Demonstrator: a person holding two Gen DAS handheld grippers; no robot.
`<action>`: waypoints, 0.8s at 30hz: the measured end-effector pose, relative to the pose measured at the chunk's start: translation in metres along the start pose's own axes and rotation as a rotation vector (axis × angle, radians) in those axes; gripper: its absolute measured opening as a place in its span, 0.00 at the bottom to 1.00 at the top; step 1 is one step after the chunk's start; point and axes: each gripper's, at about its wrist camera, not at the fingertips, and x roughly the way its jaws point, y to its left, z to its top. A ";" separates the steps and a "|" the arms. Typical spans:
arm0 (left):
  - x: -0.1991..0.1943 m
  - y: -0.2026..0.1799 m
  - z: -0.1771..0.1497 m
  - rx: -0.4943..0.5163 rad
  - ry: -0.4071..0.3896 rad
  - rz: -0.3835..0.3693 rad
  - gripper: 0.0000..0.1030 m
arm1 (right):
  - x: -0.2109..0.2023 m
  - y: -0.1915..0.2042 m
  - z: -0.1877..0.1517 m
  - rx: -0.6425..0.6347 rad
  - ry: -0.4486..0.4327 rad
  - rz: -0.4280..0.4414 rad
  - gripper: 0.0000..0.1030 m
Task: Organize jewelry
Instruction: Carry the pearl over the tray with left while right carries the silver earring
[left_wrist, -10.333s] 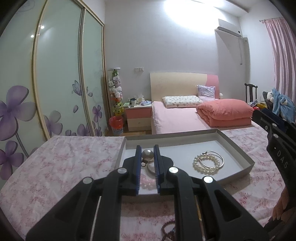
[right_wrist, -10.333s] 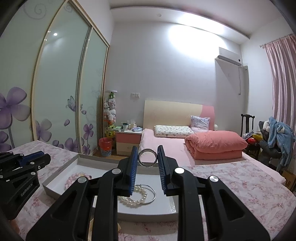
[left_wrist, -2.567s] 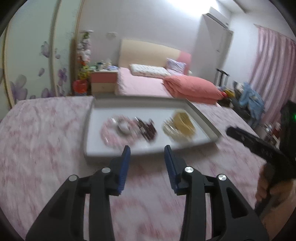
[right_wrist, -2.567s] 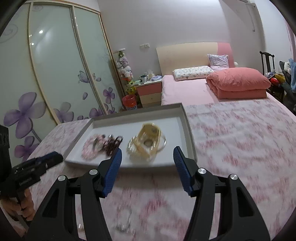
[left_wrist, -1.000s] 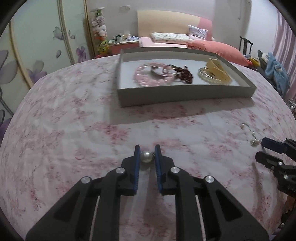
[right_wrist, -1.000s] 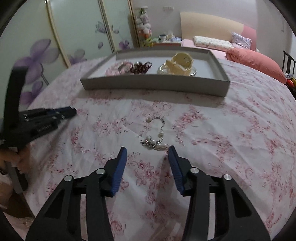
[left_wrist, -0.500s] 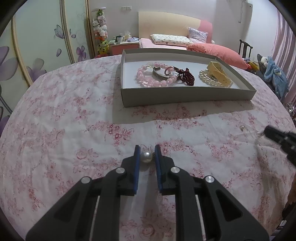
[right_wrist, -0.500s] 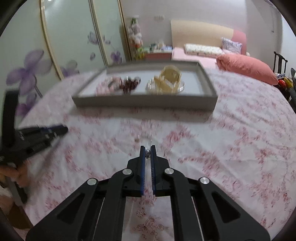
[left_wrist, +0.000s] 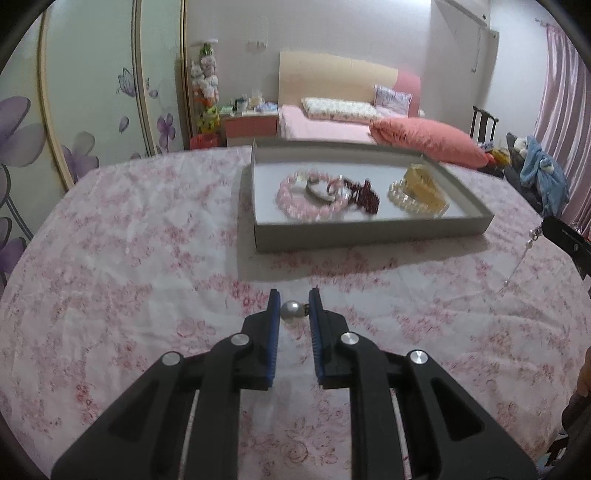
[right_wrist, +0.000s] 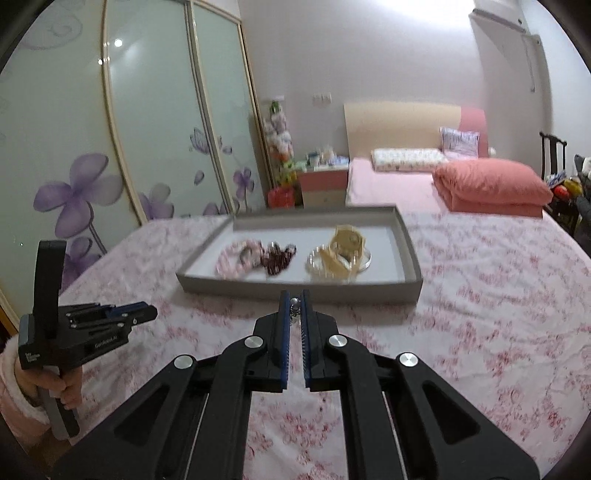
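both sets of jaws are clamped. the left gripper (left_wrist: 294, 307) pinches one pearl earring (left_wrist: 290, 309) at lower centre, pearl toward the left pad, stud toward the right, its long axis running across the frame. the right gripper (right_wrist: 294, 303), whose jaws have just been closing, grips one pearl drop earring (left_wrist: 526, 243) by its top; the strand hangs straight down at the far right edge. one grey tray (left_wrist: 373, 233) on the floral worktop (left_wrist: 129, 258) holds one pink bead bracelet (left_wrist: 295, 201), one dark red one (left_wrist: 364, 194), and one yellow hair claw (left_wrist: 424, 184).
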 end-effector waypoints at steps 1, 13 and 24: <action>-0.003 -0.001 0.001 0.002 -0.016 0.000 0.16 | -0.003 0.001 0.002 -0.001 -0.020 0.000 0.06; -0.038 -0.028 0.016 0.060 -0.222 0.063 0.16 | -0.013 0.023 0.019 -0.082 -0.194 -0.075 0.06; -0.040 -0.035 0.023 0.059 -0.288 0.138 0.16 | -0.013 0.040 0.022 -0.159 -0.286 -0.209 0.06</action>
